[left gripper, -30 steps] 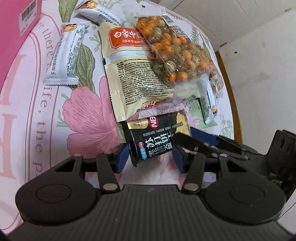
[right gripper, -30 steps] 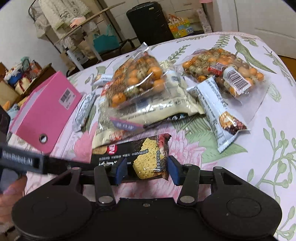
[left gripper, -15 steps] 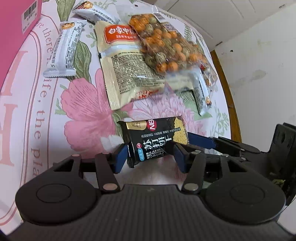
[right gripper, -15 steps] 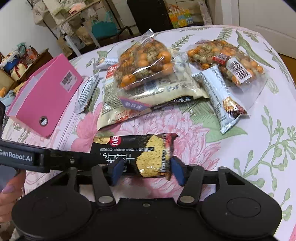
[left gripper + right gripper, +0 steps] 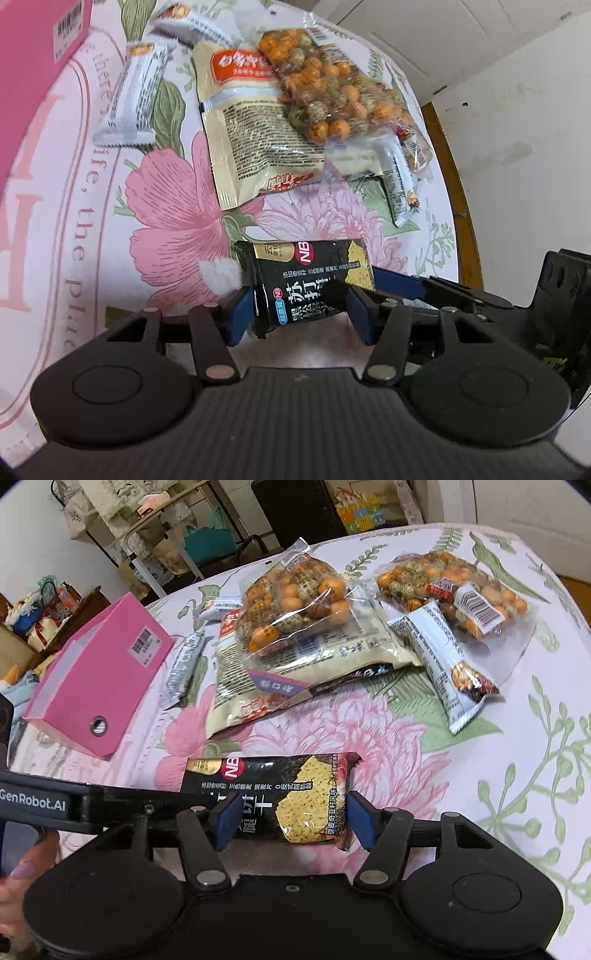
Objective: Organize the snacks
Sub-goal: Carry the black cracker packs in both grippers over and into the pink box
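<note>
While the black cracker packet (image 5: 280,797) lies crosswise above the floral counter (image 5: 517,760), the right hand-held gripper (image 5: 290,819) and left hand-held gripper (image 5: 297,315) each clamp one end of it.

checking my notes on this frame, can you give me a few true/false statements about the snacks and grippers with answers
1. Both grippers bracket the same black cracker packet. True.
2. The pink box sits on top of the beige noodle bag. False: it rests on the tablecloth, apart from the bag.
3. A clear bag of coated nuts lies on the beige noodle bag. True.
4. The left gripper holds a white bar wrapper. False: the black packet lies between its fingers.
5. The right gripper is empty. False: the packet's cracker-picture end sits between its fingers.
</note>
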Motion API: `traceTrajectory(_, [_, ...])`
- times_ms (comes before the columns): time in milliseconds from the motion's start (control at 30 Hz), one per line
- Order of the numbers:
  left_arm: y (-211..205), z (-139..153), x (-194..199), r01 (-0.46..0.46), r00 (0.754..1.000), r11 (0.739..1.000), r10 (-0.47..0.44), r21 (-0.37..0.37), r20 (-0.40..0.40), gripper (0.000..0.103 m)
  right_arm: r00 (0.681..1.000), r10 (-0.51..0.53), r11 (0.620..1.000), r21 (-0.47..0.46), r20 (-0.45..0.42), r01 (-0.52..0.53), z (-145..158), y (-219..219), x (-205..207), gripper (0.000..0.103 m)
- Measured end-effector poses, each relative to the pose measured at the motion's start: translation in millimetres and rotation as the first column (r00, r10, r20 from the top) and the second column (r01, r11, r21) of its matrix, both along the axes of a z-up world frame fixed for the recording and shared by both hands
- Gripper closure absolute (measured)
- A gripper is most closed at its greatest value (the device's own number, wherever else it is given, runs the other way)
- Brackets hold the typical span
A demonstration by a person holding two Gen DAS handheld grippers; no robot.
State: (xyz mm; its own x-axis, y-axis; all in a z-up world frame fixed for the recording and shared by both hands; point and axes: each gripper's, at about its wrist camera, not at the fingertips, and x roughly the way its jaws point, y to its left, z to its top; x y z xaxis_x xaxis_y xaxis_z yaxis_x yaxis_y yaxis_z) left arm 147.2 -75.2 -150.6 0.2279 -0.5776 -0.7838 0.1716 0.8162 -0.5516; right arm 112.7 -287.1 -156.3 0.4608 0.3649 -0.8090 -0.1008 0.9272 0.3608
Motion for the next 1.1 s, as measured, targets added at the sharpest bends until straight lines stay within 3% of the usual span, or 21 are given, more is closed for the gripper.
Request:
traceTrajectory(267, [17, 33, -12, 0.02, 1.0, 1.0, -0.02, 0.001, 0.022, 0.049, 1.0, 0.013, 0.999, 0.044, 0.001, -0.013, 25, 10, -13, 0.032])
traceTrajectory(567, [48, 56, -32, 0.035, 0.999, 0.999, -0.035, 0.008, 0.007, 0.049, 0.997, 0.079, 0.997, 0.019, 0.015, -0.08, 55, 38, -24, 0.032])
traceTrajectory(800, [82, 72, -46, 0.02, 1.0, 1.0, -0.021, -0.017, -0.018, 0.049, 0.99, 0.137, 0.991, -0.013, 0.021, -0.137, 76, 69, -31, 0.032])
traceTrajectory(1100, [150, 105, -58, -0.041, 0.998, 0.998, 0.043, -0.04, 0.05, 0.049, 0.961, 0.255, 0.966, 0.015, 0.104, -0.258, 112, 115, -34, 0.038])
